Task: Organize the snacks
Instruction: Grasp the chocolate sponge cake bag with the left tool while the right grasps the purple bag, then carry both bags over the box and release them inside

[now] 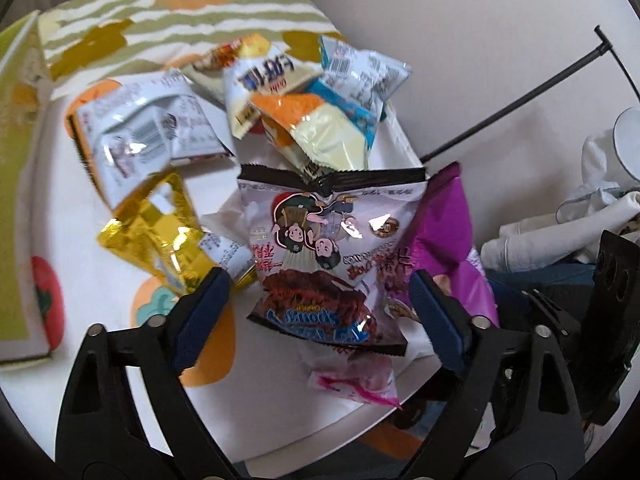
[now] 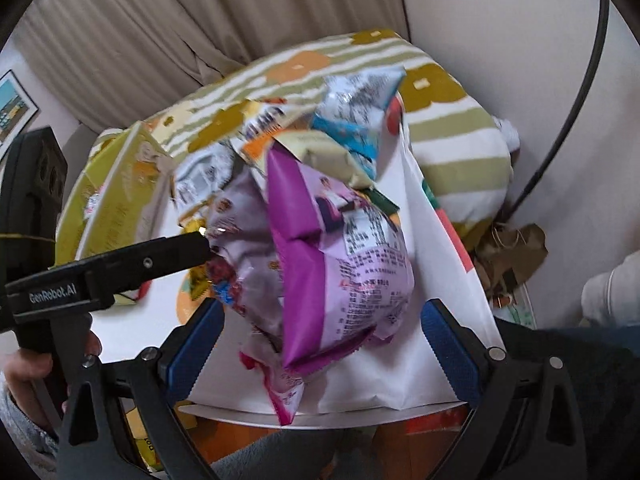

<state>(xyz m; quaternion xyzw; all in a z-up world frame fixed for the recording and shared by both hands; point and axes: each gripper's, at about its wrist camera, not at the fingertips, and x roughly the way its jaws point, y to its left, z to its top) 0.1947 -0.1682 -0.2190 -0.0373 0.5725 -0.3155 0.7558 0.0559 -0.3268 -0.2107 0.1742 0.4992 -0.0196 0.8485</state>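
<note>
Several snack bags lie in a loose pile on a white tabletop [image 1: 104, 280]. In the left wrist view my left gripper [image 1: 316, 308] is open, its blue pads on either side of a white-and-brown bag with cartoon faces [image 1: 328, 256]. A purple bag [image 1: 444, 232] lies to its right, a gold foil bag [image 1: 160, 232] to its left, and white, orange and blue bags [image 1: 304, 92] behind. In the right wrist view my right gripper [image 2: 320, 344] is open around the purple bag [image 2: 336, 264]. The left gripper's finger [image 2: 160, 260] shows at the left.
A yellow-green box [image 2: 116, 196] stands open at the table's left; it also shows in the left wrist view [image 1: 16, 184]. A striped flowered cushion [image 1: 180, 20] lies behind the pile. A brown paper bag [image 2: 516, 256] sits on the floor to the right.
</note>
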